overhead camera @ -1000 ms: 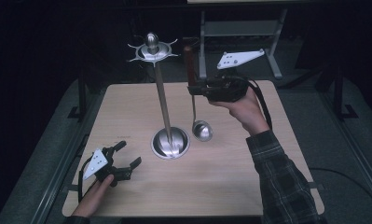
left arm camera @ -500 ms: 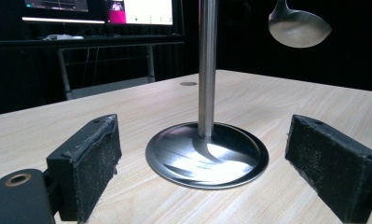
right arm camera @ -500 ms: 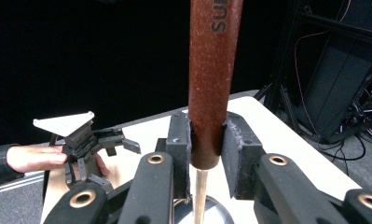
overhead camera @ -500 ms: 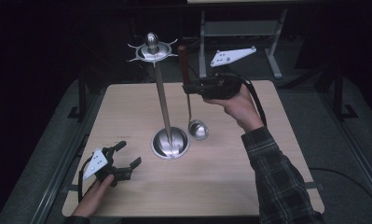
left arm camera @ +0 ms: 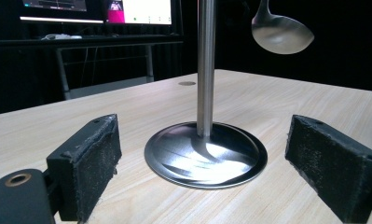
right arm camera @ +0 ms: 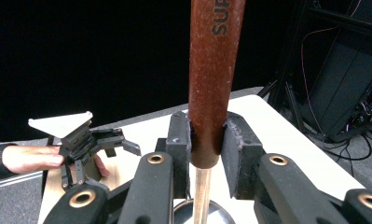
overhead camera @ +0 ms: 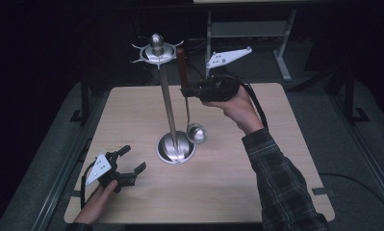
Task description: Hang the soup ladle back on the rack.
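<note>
Left gripper [overhead camera: 127, 169]: rests on the table [overhead camera: 286, 159] at the near left corner, jaws wide apart, nothing between them.
Stand [overhead camera: 172, 144]: round base mid-table, just beyond that gripper, pole upright.
Ladle [overhead camera: 197, 133]: hangs upright beside the pole, bowl above the base, off the table.
Right gripper [overhead camera: 185, 90]: pads clamped on the ladle's brown handle [right arm camera: 215, 70].

Ladle [overhead camera: 196, 132] right of stand [overhead camera: 175, 147] (airborne)
</note>
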